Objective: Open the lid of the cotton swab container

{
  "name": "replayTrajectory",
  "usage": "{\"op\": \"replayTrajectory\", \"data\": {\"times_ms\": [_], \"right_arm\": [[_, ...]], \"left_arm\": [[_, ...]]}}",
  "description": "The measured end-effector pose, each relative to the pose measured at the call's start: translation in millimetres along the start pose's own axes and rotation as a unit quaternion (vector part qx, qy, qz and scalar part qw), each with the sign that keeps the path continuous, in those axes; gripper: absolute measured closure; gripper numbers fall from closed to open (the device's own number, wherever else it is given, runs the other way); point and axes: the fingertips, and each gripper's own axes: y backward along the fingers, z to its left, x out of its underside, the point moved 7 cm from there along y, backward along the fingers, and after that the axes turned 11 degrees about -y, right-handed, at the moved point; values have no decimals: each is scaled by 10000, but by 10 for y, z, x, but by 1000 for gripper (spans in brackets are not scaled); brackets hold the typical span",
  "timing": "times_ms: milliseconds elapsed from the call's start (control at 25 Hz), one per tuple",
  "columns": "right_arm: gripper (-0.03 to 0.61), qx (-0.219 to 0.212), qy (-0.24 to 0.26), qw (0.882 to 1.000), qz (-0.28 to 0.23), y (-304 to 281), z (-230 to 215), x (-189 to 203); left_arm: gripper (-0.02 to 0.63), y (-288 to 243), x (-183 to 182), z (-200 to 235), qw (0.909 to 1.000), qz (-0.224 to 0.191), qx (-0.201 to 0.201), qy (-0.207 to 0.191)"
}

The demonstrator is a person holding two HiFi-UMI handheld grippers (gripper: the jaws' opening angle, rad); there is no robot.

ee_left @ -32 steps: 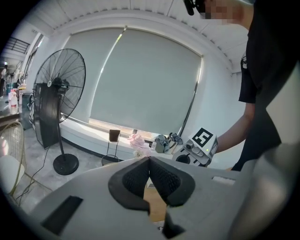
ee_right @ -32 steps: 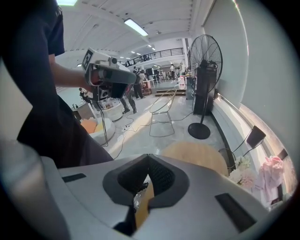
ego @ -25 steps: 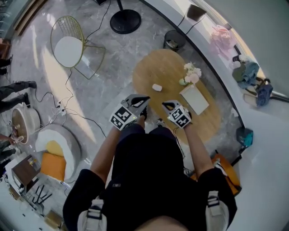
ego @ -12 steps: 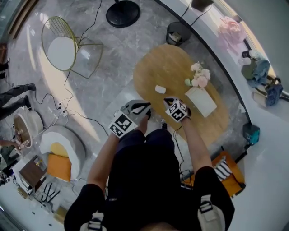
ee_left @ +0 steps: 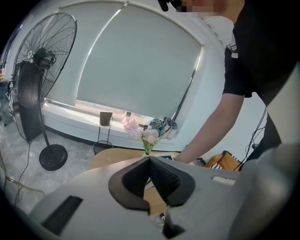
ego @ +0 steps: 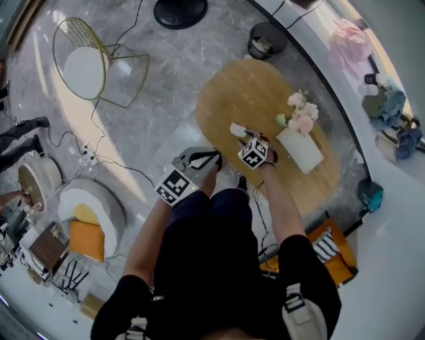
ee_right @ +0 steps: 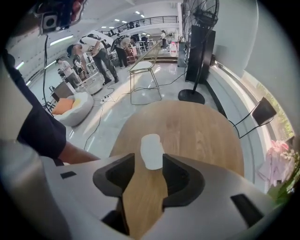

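Observation:
The cotton swab container [ego: 237, 129] is a small white oblong box lying on the oval wooden table [ego: 252, 86]. In the right gripper view the container [ee_right: 151, 151] sits on the wood just past the fingertips, framed by them. My right gripper [ego: 247, 137] hangs over it, pointing steeply down. Its jaws have just been opening and stand apart, and the pads do not press on the box. My left gripper [ego: 214, 159] stays near the table's near edge, away from the box. Its jaws [ee_left: 150, 160] are shut with nothing in them.
A vase of pink flowers [ego: 300, 118] and a white flat box [ego: 300, 149] stand on the table's right side. On the floor are a gold wire chair [ego: 93, 60], a fan base [ego: 179, 10], a dark bin [ego: 267, 41], cables and a white cushion seat [ego: 89, 212].
My right gripper has moved forward and down over the table to the white container. My left gripper has sunk a little near the table's edge.

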Motion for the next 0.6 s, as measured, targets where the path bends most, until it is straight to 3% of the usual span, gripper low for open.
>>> {"op": "replayTrajectory", "data": {"times_ms": [120, 240, 600], "right_arm": [[339, 114, 224, 9995, 208, -153, -54, 10], [319, 165, 345, 9985, 380, -293, -107, 20], [358, 249, 356, 9978, 506, -524, -104, -40]], "left_arm": [[614, -11, 22, 74, 10000, 7, 32, 1], [614, -27, 35, 139, 10000, 11, 11, 11], [614, 106, 228, 153, 9997, 199, -61, 94]]}}
